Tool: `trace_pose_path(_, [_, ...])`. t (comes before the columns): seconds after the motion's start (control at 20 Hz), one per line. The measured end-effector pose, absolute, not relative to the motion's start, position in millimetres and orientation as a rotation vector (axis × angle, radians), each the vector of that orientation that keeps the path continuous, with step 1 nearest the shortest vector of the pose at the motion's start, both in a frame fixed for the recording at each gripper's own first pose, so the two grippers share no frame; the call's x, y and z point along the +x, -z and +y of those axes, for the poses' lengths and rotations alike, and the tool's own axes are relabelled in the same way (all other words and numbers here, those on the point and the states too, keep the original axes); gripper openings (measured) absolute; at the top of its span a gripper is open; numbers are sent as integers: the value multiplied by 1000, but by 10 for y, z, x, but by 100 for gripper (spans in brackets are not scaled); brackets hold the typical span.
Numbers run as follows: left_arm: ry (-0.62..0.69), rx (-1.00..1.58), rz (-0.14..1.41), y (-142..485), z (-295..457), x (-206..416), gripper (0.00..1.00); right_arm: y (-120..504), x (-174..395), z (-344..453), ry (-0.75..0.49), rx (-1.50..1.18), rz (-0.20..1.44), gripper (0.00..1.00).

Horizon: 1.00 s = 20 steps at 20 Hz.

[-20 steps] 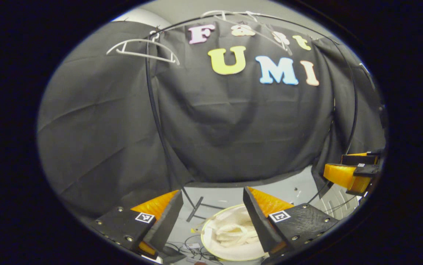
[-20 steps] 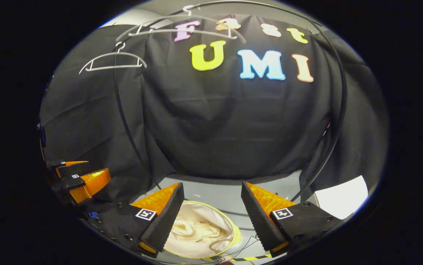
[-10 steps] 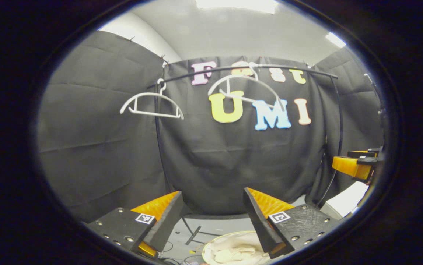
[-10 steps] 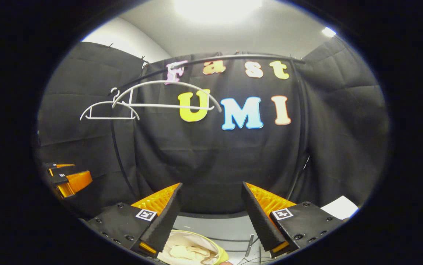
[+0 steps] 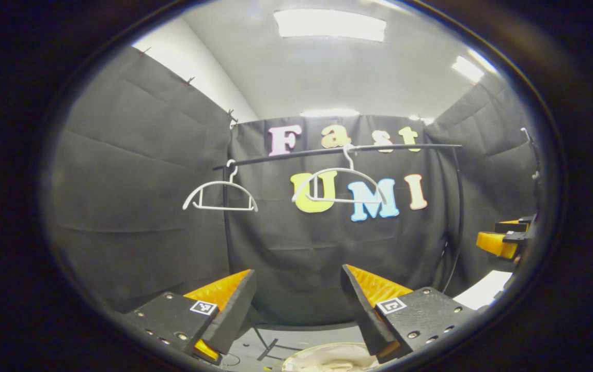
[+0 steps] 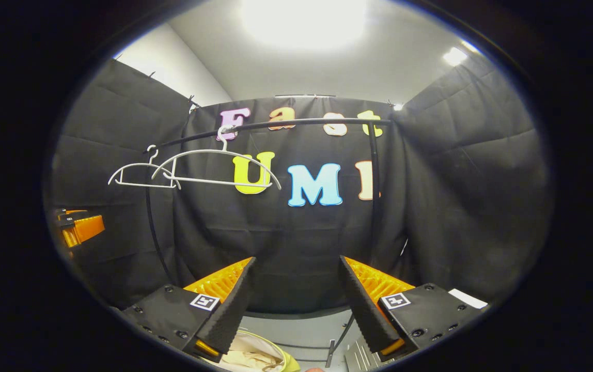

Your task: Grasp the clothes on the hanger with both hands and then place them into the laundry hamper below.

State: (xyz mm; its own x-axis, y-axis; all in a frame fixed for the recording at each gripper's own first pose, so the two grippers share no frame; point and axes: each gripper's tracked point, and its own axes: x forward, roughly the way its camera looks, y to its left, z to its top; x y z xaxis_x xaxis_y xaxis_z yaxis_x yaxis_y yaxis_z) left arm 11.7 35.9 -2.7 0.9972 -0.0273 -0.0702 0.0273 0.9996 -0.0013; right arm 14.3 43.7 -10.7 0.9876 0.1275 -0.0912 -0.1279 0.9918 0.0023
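Observation:
Two bare white hangers hang on the black rail ahead of me. My left gripper is open with nothing between its fingers. Low beneath it, the round hamper holds cream clothes. In the right gripper view the same hangers sit at upper left under the rail. My right gripper is open and holds nothing, above the hamper and its cream clothes. Each gripper appears at the other view's edge: the right gripper and the left gripper.
The rack's black upright posts stand in front of the cloth wall. A white flat object lies low on the right. The rack's foot and cables rest on the grey floor beside the hamper.
Both grippers have tilted up and drawn back: the hamper slid to the bottom edge, the hangers and rail dropped toward mid-view, and the ceiling came into sight. Both stayed open.

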Motion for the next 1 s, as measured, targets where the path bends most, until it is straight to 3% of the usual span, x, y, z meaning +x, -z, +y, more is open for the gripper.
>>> trace_pose_path(0.2, [28,-6,57,7,312,-5,96,125,17,287,-107,-9,87,98])
trace_pose_path(0.25, [26,-6,56,9,306,-39,96,121,-1,265,-105,-7,84,93])
trace_pose_path(0.3, [27,-7,53,17,291,-68,96,117,-21,234,-100,-4,79,98])
trace_pose_path(1.0, [41,4,27,-45,151,-107,96,50,4,53,-76,2,51,98])
